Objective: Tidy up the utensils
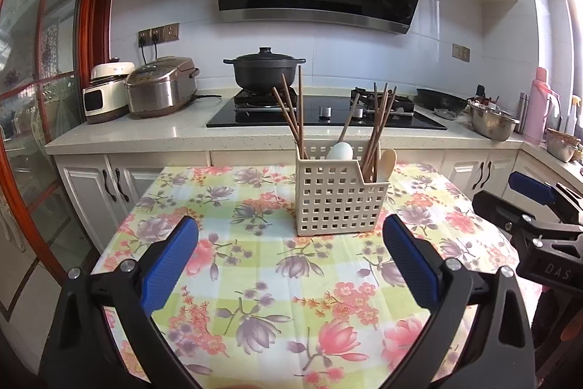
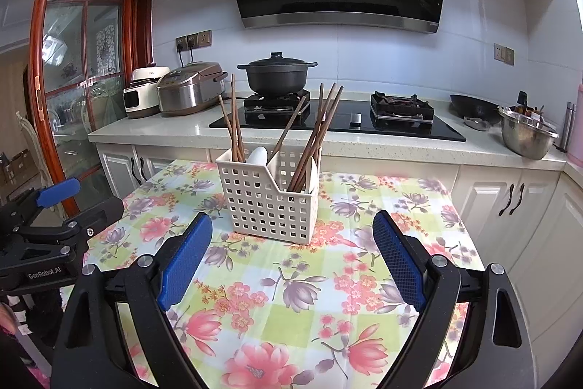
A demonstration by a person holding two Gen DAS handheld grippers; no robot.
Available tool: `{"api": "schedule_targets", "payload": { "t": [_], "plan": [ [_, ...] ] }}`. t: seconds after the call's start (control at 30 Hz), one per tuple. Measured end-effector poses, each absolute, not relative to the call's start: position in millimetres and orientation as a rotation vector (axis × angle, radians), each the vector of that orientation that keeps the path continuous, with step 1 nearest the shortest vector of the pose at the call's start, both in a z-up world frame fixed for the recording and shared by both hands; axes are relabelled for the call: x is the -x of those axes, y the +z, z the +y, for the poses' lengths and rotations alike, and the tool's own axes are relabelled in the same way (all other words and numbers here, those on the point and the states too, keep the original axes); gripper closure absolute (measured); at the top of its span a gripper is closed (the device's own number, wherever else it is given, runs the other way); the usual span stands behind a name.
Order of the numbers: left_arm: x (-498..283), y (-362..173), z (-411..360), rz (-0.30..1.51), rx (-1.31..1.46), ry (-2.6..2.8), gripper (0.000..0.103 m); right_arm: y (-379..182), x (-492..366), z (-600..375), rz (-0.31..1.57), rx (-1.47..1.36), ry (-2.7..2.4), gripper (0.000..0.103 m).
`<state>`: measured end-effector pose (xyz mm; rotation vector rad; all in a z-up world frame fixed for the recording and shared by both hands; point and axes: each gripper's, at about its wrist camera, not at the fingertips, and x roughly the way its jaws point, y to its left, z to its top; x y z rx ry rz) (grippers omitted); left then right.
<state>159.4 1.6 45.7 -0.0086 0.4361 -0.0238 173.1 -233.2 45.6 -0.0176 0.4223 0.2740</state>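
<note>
A cream utensil basket [image 1: 339,197] stands on the floral-clothed tabletop [image 1: 255,265], holding chopsticks [image 1: 291,112] and spoons (one white, one wooden) — behind it, the stove [image 1: 324,113] with a black pot [image 1: 264,70]. Nearer than the basket, the left claw [image 1: 291,265] and right claw [image 2: 291,261] both hover spread wide — empty.

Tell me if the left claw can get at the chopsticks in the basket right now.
Probably yes. The left claw is open and empty, the floral tablecloth before it is bare, and the chopsticks stand high above the basket rim.

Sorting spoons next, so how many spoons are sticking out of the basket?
2: a white spoon in the basket's middle, a wooden spoon at its right end. Others may be hidden.
</note>
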Motion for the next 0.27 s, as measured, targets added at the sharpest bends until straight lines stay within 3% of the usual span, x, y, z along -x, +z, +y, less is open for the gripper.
{"api": "schedule_targets", "payload": {
  "t": [0.27],
  "plan": [
    [-176,27,6,0.534,-0.007,-0.002,0.005,35,-178,-233,0.452,0.022,0.265,0.019]
  ]
}}
